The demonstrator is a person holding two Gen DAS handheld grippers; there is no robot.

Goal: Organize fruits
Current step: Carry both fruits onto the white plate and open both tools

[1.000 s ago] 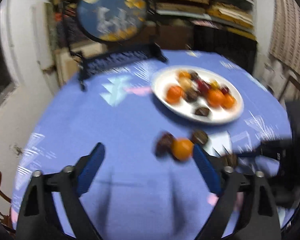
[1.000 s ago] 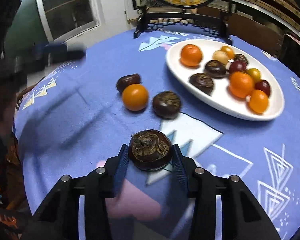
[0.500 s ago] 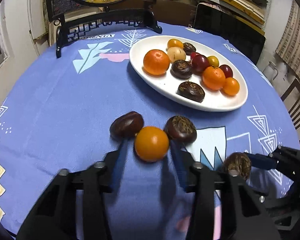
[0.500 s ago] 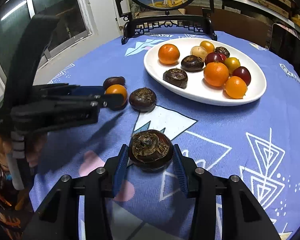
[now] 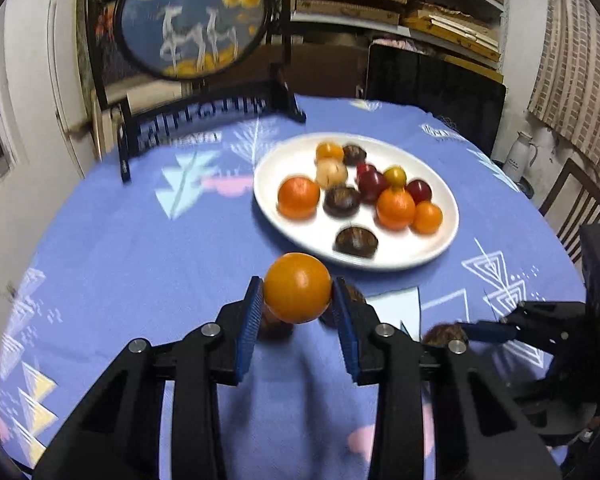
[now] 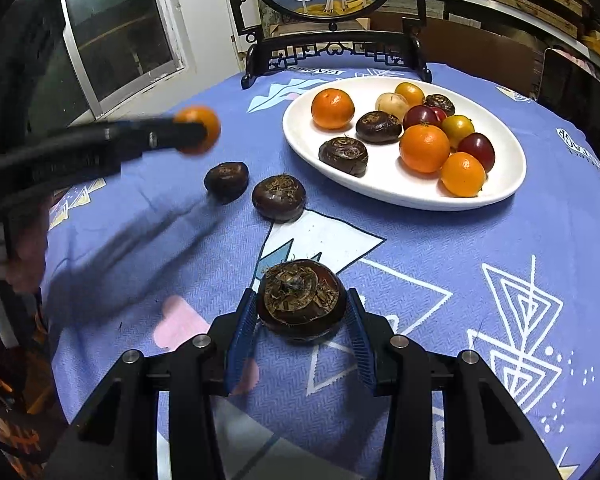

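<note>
My left tongs [image 5: 297, 304] are gripping the small orange [image 5: 297, 287], lifting it clear above the blue-clothed desk [image 5: 140, 248], short of the white plate [image 5: 404, 254] of fruit. My right tongs [image 6: 301, 316] are clamping a dark water chestnut [image 6: 301, 300] low over the cloth, while two more chestnuts [image 6: 278, 197] are lying loose near the plate

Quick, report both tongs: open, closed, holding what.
Left tongs: closed on the round orange fruit, lifted above the blue tablecloth.
Right tongs: closed on the dark brown water chestnut.
</note>
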